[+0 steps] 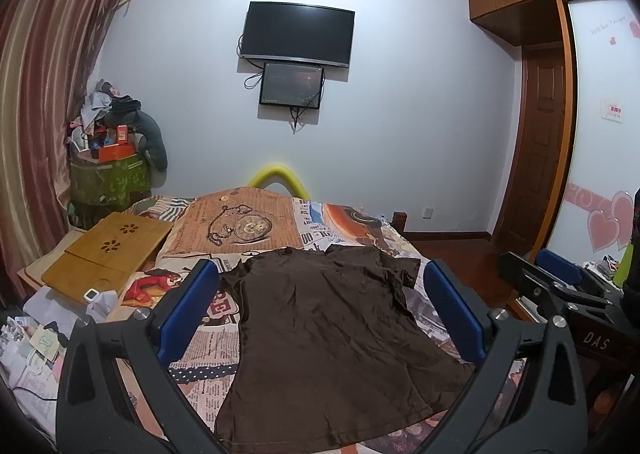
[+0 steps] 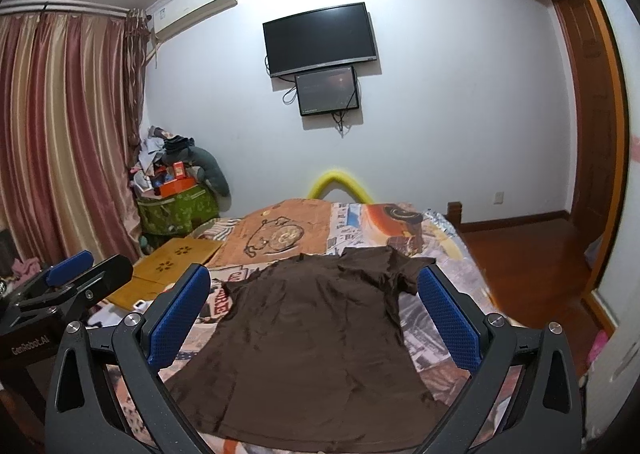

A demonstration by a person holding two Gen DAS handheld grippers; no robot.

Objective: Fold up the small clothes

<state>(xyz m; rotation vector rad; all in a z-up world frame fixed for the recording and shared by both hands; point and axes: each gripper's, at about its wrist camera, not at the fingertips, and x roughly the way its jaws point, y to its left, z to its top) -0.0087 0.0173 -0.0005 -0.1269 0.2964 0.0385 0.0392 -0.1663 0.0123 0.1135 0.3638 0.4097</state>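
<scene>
Left wrist view shows the left gripper (image 1: 320, 302) and right gripper (image 2: 316, 306) spread wide, empty, above the bed's (image 1: 360, 230) near edge. Between them a brown T-shirt (image 1: 324, 334) lies flat mid-bed, hem nearest, collar toward the foot. Beyond, a wooden lap desk (image 1: 108, 254) sits at the left edge, a television (image 1: 298, 33) hangs on the wall.

- Left gripper (image 1: 320, 290) hangs tipped slightly downward, jaws spread wide, nothing between the blue pads (image 1: 188, 306).
- Right gripper (image 2: 314, 294) sits alongside, same downward tilt, jaws wide, empty.
</scene>
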